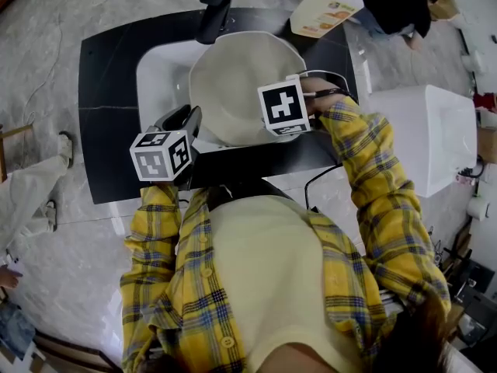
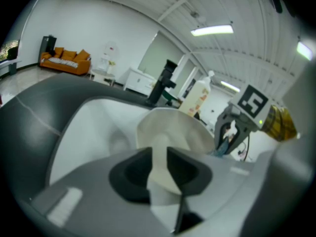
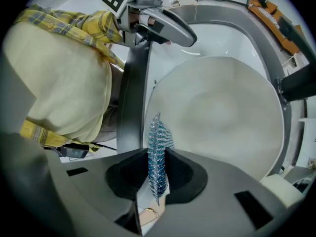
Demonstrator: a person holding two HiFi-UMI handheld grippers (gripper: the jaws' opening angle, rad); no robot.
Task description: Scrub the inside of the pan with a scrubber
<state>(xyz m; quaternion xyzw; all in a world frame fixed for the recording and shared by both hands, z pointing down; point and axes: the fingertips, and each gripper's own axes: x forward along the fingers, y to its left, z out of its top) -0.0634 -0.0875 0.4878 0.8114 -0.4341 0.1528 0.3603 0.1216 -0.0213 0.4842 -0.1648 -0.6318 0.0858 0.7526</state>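
Note:
A cream-coloured pan (image 1: 245, 84) stands tilted in the white sink (image 1: 159, 72), its inside facing me. My left gripper (image 2: 159, 157) is shut on the pan's pale handle (image 2: 160, 169) at the sink's near left edge. My right gripper (image 3: 157, 154) is shut on a blue mesh scrubber (image 3: 157, 152), which sticks out past the jaws at the pan's near rim (image 3: 153, 107). In the head view its marker cube (image 1: 283, 107) hides the jaws and the scrubber. The inside of the pan (image 3: 222, 117) looks pale and bare.
A black faucet (image 1: 217, 6) rises behind the sink, which is set in a black counter (image 1: 109, 92). A white cabinet (image 1: 423, 134) stands to the right. A soap bottle (image 2: 197, 98) and a printed sheet (image 1: 330, 10) lie beyond the pan.

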